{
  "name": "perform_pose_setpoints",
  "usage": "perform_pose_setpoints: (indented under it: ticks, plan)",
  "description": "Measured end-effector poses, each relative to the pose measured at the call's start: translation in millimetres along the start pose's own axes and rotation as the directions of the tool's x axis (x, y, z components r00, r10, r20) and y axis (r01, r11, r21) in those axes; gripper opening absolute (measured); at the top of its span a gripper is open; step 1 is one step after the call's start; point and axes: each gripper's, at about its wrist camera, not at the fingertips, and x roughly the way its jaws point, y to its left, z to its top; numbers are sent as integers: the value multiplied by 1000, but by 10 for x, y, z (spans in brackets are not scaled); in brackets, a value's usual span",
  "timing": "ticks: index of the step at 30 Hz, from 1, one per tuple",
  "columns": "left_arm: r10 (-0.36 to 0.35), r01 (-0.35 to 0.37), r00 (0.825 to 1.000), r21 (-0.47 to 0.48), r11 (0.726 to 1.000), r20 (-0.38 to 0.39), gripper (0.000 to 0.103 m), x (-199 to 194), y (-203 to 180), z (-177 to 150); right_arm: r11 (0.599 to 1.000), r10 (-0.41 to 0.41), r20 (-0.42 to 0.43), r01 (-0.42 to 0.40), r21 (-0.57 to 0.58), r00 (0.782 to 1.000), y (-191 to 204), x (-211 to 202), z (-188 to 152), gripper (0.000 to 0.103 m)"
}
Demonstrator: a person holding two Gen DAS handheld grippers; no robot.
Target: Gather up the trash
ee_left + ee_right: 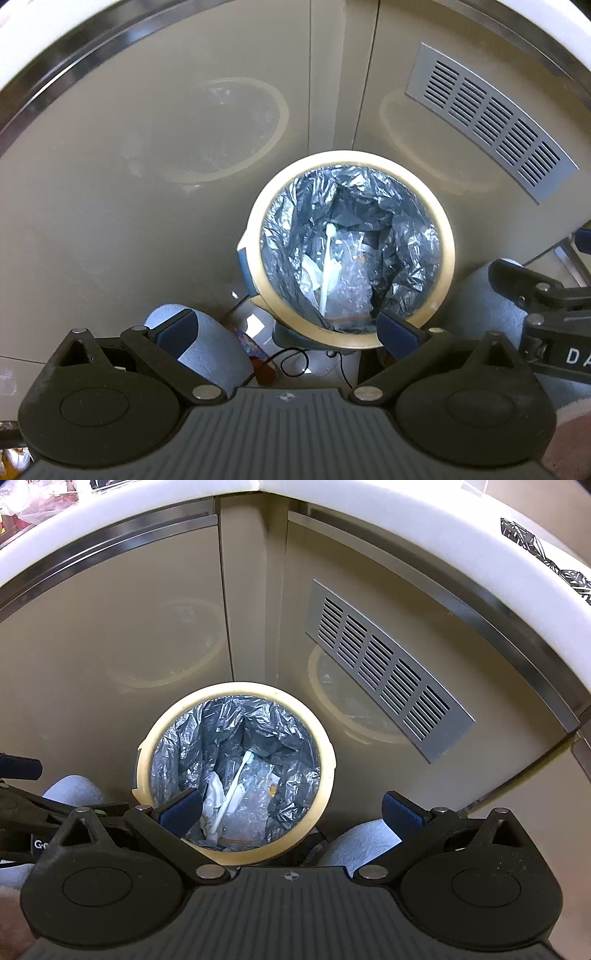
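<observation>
A round trash bin with a cream rim (447, 236) (325, 775) and a grey plastic liner (413, 236) (173, 746) stands on the floor in a cabinet corner. Inside lie a white toothbrush (328, 258) (232, 790), crumpled white paper (214, 794) and clear plastic wrap (351, 288) (255, 805). My left gripper (288, 328) is open and empty above the bin's near left edge. My right gripper (291, 808) is open and empty above the bin's near right edge. The right gripper's body also shows at the right of the left wrist view (546, 302).
Beige cabinet doors (147, 184) (110, 646) meet in a corner behind the bin. A metal vent grille (491, 118) (384, 672) is on the right door. A white countertop edge (369, 513) runs above. A black cable (295, 365) and coloured wrapper (251, 343) lie on the floor.
</observation>
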Motion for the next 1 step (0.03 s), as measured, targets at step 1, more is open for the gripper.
perform_pose_setpoints:
  ticks: [1]
  plan:
    - [5, -5, 1000, -4, 1000, 1, 103, -3, -1, 6, 1000, 2, 1, -2, 2, 1000, -9, -9, 0, 103]
